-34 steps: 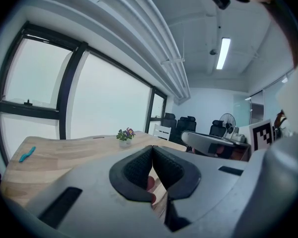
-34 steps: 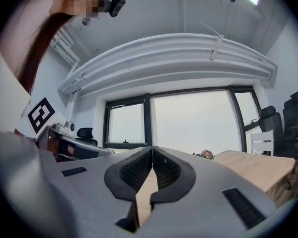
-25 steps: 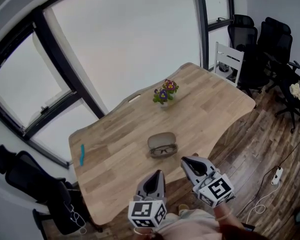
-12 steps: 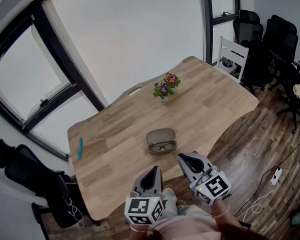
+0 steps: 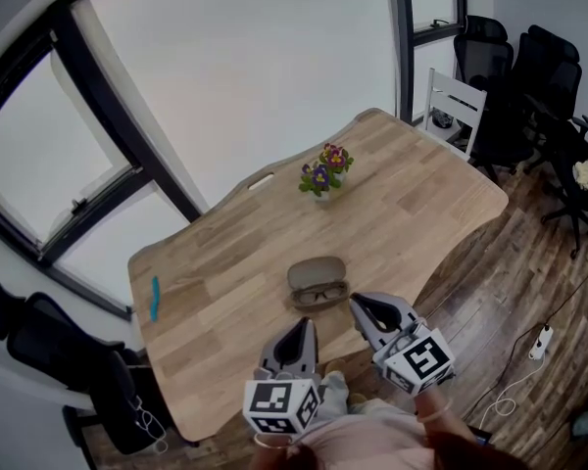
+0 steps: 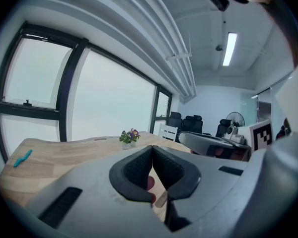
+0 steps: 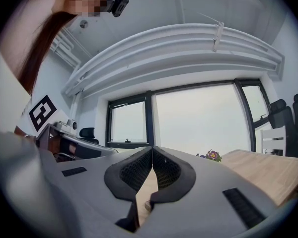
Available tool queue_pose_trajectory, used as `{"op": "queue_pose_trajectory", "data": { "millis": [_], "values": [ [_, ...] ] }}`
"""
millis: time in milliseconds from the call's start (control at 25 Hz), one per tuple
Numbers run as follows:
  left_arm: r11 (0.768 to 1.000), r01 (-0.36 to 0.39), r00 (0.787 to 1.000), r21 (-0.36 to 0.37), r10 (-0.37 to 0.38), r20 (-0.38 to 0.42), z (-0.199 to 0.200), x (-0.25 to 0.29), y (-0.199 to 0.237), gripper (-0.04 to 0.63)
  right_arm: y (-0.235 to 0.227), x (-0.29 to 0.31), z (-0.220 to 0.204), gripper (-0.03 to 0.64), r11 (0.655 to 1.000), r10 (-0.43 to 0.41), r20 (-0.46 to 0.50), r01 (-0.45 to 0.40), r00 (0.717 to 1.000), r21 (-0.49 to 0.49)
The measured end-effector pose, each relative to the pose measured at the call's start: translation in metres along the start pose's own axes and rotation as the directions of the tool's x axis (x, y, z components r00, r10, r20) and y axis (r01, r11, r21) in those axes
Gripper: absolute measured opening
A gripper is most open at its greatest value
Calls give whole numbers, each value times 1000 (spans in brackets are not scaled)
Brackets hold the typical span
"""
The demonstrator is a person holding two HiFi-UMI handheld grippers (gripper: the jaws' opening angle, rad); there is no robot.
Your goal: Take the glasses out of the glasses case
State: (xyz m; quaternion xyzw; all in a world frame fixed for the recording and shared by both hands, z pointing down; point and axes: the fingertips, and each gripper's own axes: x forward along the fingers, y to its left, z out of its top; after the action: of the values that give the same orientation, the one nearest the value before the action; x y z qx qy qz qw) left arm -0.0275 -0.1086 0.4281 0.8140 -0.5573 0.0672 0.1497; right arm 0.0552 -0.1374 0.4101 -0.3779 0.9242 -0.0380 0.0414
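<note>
An open grey glasses case (image 5: pixel 317 275) lies on the wooden table (image 5: pixel 225 272) near its front edge, with dark-framed glasses (image 5: pixel 321 293) resting in its lower half. My left gripper (image 5: pixel 298 333) hovers off the table's front edge, below and left of the case, its jaws pressed together with nothing in them. My right gripper (image 5: pixel 368 308) is just right of the case, also shut and empty. In both gripper views the jaws meet at their tips, at the left gripper (image 6: pixel 152 148) and the right gripper (image 7: pixel 152 150); the case does not show there.
A small pot of purple and yellow flowers (image 5: pixel 322 177) stands at the table's far side. A turquoise item (image 5: pixel 155 299) lies near the left edge. A white chair (image 5: pixel 455 113) and black office chairs (image 5: pixel 529 76) stand at the right; another black chair (image 5: pixel 59 346) at the left.
The head view has shifted slightly. Both grippers stay shut below the case, drifting only a little; the case and glasses have not moved.
</note>
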Motion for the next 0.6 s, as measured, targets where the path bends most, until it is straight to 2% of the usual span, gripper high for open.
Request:
{"op": "queue_pose_trajectory", "data": {
  "millis": [600],
  "values": [
    [1000,9,1000,-6,-9,5,14,31,33,2,-15,47,-12,2,998,35,-57,-38,998,-47]
  ]
}}
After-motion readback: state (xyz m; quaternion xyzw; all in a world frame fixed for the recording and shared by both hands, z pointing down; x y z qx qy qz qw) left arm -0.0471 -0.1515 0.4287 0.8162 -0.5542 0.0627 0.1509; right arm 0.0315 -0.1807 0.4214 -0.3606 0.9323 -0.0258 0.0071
